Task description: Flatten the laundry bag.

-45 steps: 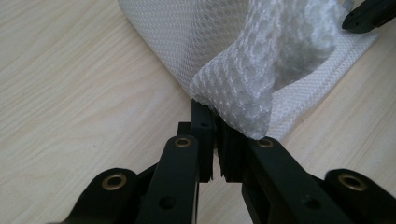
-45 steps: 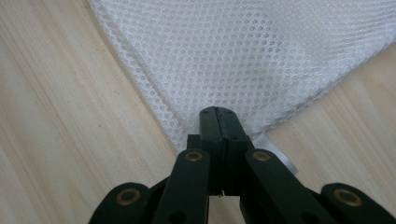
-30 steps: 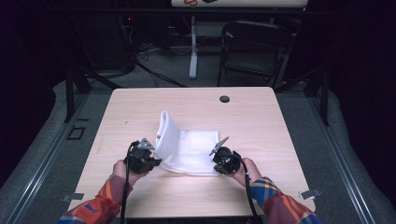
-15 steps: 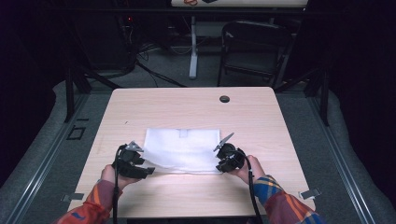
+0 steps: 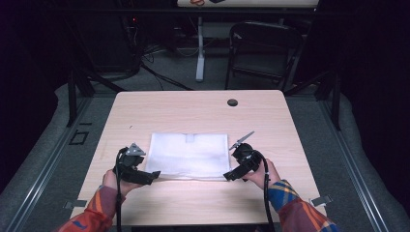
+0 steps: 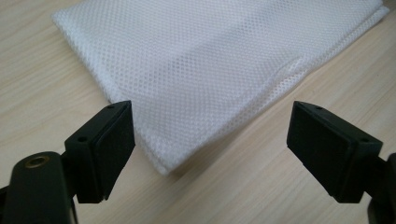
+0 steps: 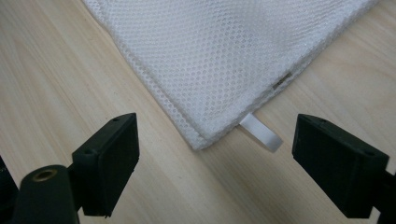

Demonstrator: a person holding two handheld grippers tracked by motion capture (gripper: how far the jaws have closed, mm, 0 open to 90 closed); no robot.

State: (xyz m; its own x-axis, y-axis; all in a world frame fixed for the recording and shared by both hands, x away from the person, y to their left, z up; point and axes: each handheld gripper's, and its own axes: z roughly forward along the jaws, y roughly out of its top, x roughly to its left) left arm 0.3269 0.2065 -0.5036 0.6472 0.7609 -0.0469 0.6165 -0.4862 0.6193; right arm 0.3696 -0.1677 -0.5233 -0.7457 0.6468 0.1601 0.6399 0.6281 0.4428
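Both tools are wide open here; the left gripper (image 5: pixel 153 177) has its jaws spread well apart at the near left corner of the white mesh bag (image 5: pixel 189 155), pinching nothing; the bag's corner (image 6: pixel 163 165) lies on the wood between the jaws, clear of both pads; the right gripper (image 5: pixel 227 177) gapes the same way at the near right corner, where a small white tab (image 7: pixel 261 132) pokes out; the bag lies flat mid-table (image 5: pixel 193 108).
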